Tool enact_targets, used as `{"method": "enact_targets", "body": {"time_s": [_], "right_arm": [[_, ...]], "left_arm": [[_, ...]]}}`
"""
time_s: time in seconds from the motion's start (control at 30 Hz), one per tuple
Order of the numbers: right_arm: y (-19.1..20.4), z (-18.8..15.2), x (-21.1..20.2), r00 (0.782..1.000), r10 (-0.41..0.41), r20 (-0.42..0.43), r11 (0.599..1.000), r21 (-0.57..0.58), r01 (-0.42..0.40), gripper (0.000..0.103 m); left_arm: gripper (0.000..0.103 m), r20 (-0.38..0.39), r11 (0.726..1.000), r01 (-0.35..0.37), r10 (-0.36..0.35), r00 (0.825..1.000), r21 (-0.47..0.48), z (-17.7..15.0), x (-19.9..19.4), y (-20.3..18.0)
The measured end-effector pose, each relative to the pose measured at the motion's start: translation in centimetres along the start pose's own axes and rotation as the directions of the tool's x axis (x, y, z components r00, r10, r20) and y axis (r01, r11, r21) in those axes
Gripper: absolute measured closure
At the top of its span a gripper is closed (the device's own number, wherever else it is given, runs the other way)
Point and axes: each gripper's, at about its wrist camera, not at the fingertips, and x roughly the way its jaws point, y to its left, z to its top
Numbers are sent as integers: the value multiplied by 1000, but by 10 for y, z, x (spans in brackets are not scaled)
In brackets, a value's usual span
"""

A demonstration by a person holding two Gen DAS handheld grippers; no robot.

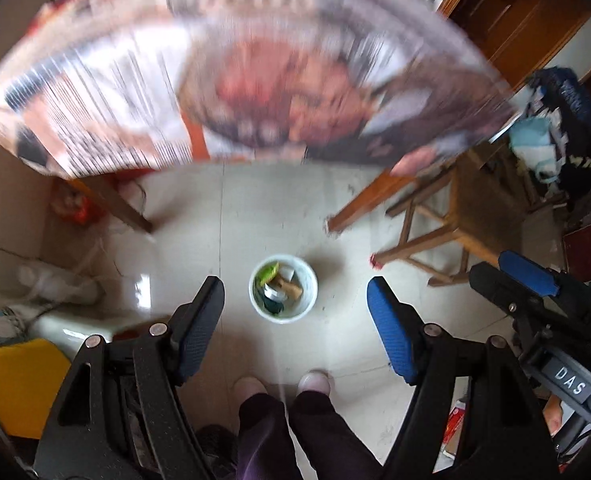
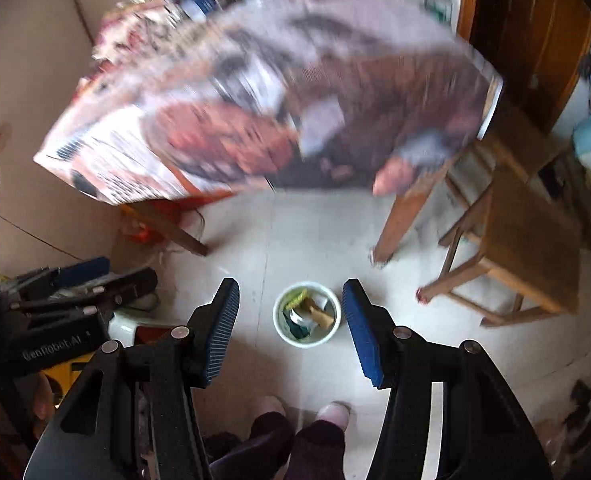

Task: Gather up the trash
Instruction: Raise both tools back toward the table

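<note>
A small white trash bin (image 1: 283, 294) stands on the tiled floor below me and holds scraps of green, brown and white trash. It also shows in the right wrist view (image 2: 307, 314). My left gripper (image 1: 295, 292) is open and empty, high above the bin, which shows between its fingers. My right gripper (image 2: 291, 298) is open and empty, also high above the bin. Each gripper shows at the edge of the other's view.
A table (image 1: 235, 80) covered with blurred printed paper fills the upper view, on wooden legs (image 1: 359, 204). A wooden stool (image 1: 451, 224) stands right of the bin, a cluttered chair (image 1: 551, 136) beyond it. A yellow object (image 1: 15, 384) lies lower left. The person's feet (image 1: 283, 386) are below.
</note>
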Motion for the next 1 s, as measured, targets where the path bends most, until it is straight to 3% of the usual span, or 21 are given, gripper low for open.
{"method": "enact_targets", "body": {"time_s": [0.17, 0.27, 0.53, 0.63, 0.73, 0.8, 0.87, 1.0], "right_arm": [[24, 12, -78, 994, 9, 109, 1000, -3, -9, 52], [35, 16, -118, 983, 5, 185, 1000, 4, -6, 45], [64, 19, -196, 934, -18, 358, 999, -18, 26, 35], [71, 17, -215, 907, -25, 421, 999, -28, 40, 33], [74, 19, -225, 893, -20, 450, 998, -43, 45, 33], [75, 23, -230, 886, -26, 463, 997, -53, 57, 26], [72, 30, -234, 875, -45, 482, 996, -44, 76, 12], [61, 46, -238, 855, -44, 517, 998, -17, 62, 7]], "left_arm": [[30, 145, 1000, 2, -6, 989, 30, 10, -97, -7], [30, 220, 999, 21, -30, 975, 43, 13, -146, -9], [30, 420, 992, 21, -73, 905, 126, 6, -263, -14], [30, 477, 989, 18, -88, 875, 148, 3, -287, -14], [21, 527, 988, 4, -86, 846, 154, 2, -306, -13], [14, 563, 989, 6, -90, 822, 150, 3, -319, -11], [10, 580, 989, 8, -93, 809, 147, 8, -326, -10], [3, 594, 991, -1, -78, 801, 132, 26, -327, -9]]}}
